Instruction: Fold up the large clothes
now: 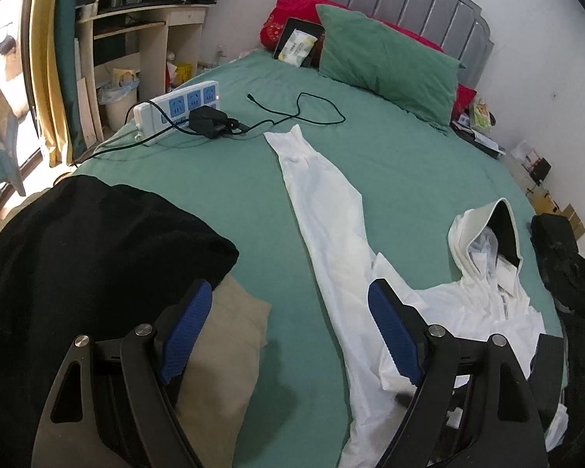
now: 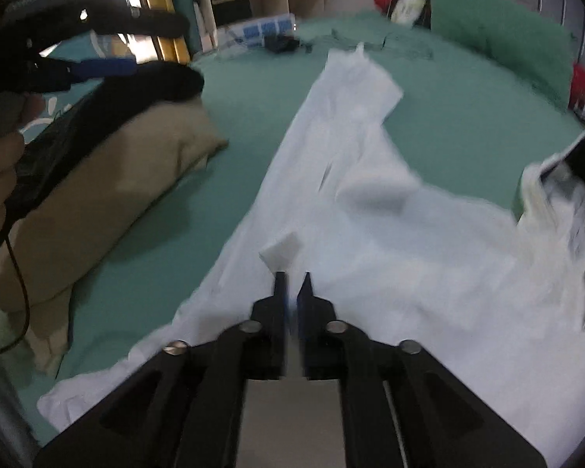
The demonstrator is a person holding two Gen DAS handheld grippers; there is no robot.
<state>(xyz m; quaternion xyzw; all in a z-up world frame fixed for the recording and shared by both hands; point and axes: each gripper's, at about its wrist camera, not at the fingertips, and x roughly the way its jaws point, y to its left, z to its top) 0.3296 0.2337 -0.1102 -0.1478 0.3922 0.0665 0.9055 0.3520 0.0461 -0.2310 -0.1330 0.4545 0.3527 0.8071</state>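
Note:
A white hooded garment (image 1: 331, 210) lies spread on the green bed sheet (image 1: 222, 179), one long sleeve stretched toward the headboard, its hood (image 1: 487, 241) at the right. My left gripper (image 1: 288, 312) is open and empty above the sheet, left of the garment's body. In the right wrist view the garment (image 2: 390, 234) fills the middle. My right gripper (image 2: 293, 279) is nearly shut, its blue pads pinching a white fold of the garment (image 2: 280, 253). The left gripper (image 2: 105, 66) shows there at the upper left, held in a hand.
A black garment (image 1: 78, 257) lies on a beige cushion (image 1: 222, 351) at the left. A power strip (image 1: 175, 109) with a charger and cable lies near the bed's far left edge. A green pillow (image 1: 390, 66) and red pillows sit by the headboard. Black items (image 1: 565, 265) lie at the right edge.

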